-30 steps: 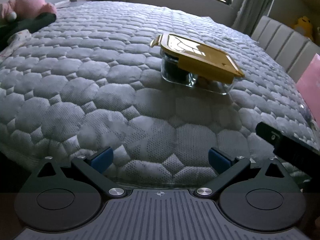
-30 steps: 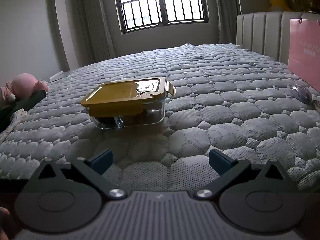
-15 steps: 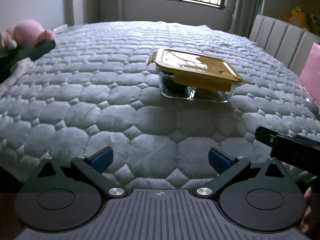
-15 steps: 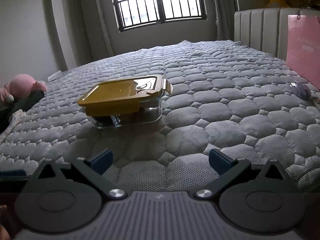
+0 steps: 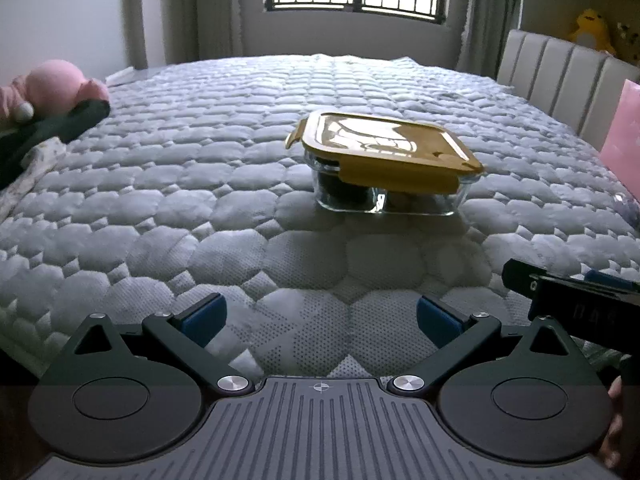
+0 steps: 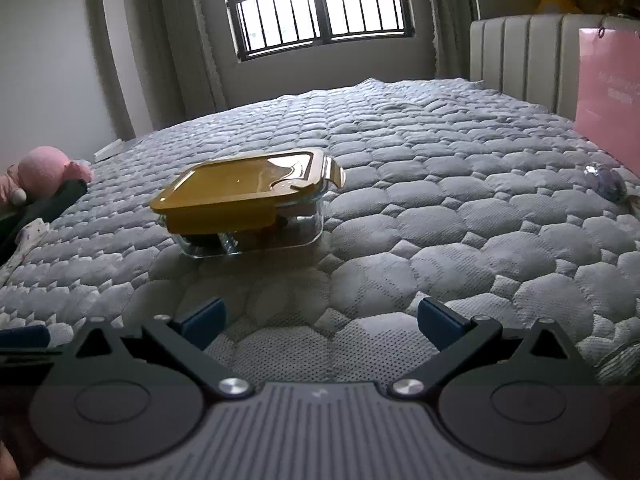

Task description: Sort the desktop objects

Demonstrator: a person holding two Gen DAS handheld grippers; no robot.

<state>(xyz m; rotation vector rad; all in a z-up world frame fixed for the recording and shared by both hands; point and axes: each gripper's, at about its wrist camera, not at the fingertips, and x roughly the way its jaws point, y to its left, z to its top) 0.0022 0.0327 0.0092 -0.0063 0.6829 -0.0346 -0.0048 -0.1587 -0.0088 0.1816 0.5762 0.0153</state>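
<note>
A clear glass food container with a yellow clip-on lid (image 5: 384, 160) sits shut on the grey quilted bed (image 5: 200, 200); dark items show through its wall. It also shows in the right wrist view (image 6: 248, 208). My left gripper (image 5: 319, 317) is open and empty, low over the bed's near edge, well short of the container. My right gripper (image 6: 320, 317) is open and empty, likewise short of the container, which lies ahead and to its left. The right gripper's body (image 5: 576, 304) shows at the left view's right edge.
A pink plush toy (image 5: 52, 88) and a dark object (image 5: 52, 132) lie at the bed's left edge. A pink paper bag (image 6: 608, 92) stands at the right by the padded headboard (image 6: 520, 56). A small shiny purple object (image 6: 606, 184) lies near the bag.
Both grippers have tilted up and drawn back slightly, so the container sits lower and farther in both views. Both jaws stay open.
</note>
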